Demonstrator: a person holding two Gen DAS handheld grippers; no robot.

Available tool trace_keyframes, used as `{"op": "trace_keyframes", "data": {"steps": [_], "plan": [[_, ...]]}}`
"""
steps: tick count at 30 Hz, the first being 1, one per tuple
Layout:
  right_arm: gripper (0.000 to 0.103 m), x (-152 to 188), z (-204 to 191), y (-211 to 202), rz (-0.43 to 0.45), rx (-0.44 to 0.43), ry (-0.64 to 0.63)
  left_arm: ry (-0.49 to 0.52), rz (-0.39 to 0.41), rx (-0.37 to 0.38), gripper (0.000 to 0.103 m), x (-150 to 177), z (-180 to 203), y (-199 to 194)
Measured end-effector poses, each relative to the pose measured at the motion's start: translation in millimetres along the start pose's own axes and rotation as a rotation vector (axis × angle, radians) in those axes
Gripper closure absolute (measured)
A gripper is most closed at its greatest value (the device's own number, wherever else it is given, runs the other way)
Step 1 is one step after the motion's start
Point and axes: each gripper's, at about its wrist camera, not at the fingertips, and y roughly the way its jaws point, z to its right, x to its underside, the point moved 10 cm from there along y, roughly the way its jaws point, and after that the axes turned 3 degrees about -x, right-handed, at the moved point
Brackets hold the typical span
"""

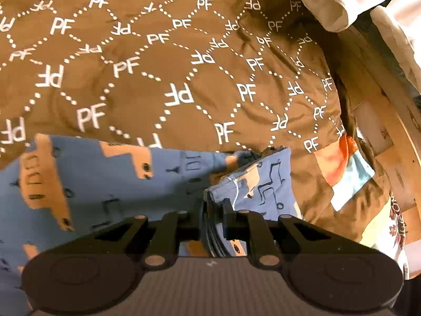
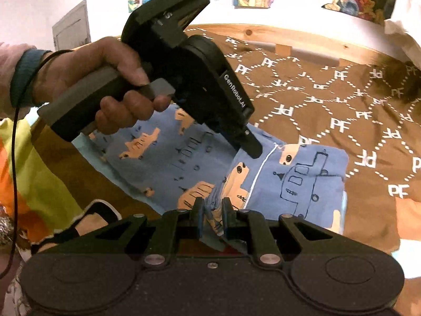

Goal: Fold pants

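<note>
From the left wrist, the left tool (image 1: 214, 218) pinches a stacked edge of the blue pants (image 1: 110, 181), which spread ahead and to its left over the brown bedspread (image 1: 163, 60). From the right wrist, the right tool (image 2: 212, 214) pinches another fold of the pants (image 2: 297, 176) just ahead. Lifting both edges level and together should keep the fold square. No containers show.

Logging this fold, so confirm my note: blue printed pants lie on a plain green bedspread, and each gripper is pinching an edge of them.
Not quite: the bedspread is brown with a white PF lettering pattern, as the left wrist view shows. The rest stands: the blue printed pants lie on it, with the left gripper and right gripper each pinching an edge.
</note>
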Motion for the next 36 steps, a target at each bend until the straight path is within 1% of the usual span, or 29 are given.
{"op": "trace_keyframes", "data": {"steps": [13,19,23,25,26,27,28,29,30,31,32,33,34,36], "plan": [[0.089,-36,-58,44,0.004,-0.132,-0.007,-0.019,0.012,-0.081,0.089,9,-72,-40],[0.089,-47,-85,69,-0.006,-0.197,-0.022,-0.03,0.007,-0.133,0.089,16,-103,-50],[0.088,-50,-100,87,-0.019,-0.219,-0.042,-0.011,-0.006,-0.176,0.089,21,-118,-46],[0.085,-47,-104,98,-0.042,-0.226,-0.04,-0.021,-0.023,-0.168,0.087,24,-124,-38],[0.081,-44,-105,103,-0.059,-0.236,-0.033,-0.024,-0.027,-0.164,0.083,26,-127,-36],[0.074,-41,-104,106,-0.072,-0.247,-0.026,-0.03,-0.027,-0.162,0.08,27,-131,-35],[0.069,-38,-102,104,-0.076,-0.251,-0.028,-0.039,-0.023,-0.157,0.075,28,-134,-35],[0.058,-36,-98,98,-0.067,-0.254,-0.042,-0.049,-0.017,-0.151,0.071,29,-137,-38],[0.049,-33,-92,89,-0.055,-0.25,-0.065,-0.056,-0.01,-0.153,0.07,31,-139,-41],[0.045,-31,-83,79,-0.043,-0.232,-0.095,-0.054,0.003,-0.157,0.066,32,-141,-47],[0.041,-30,-72,68,-0.031,-0.199,-0.126,-0.048,0.02,-0.167,0.058,34,-142,-52],[0.038,-29,-58,58,-0.026,-0.159,-0.157,-0.044,0.044,-0.189,0.055,37,-142,-59],[0.036,-28,-43,49,-0.03,-0.116,-0.19,-0.038,0.073,-0.208,0.053,40,-141,-66],[0.034,-33,-12,39,-0.061,-0.04,-0.238,-0.033,0.112,-0.222,0.052,45,-132,-72]]}}
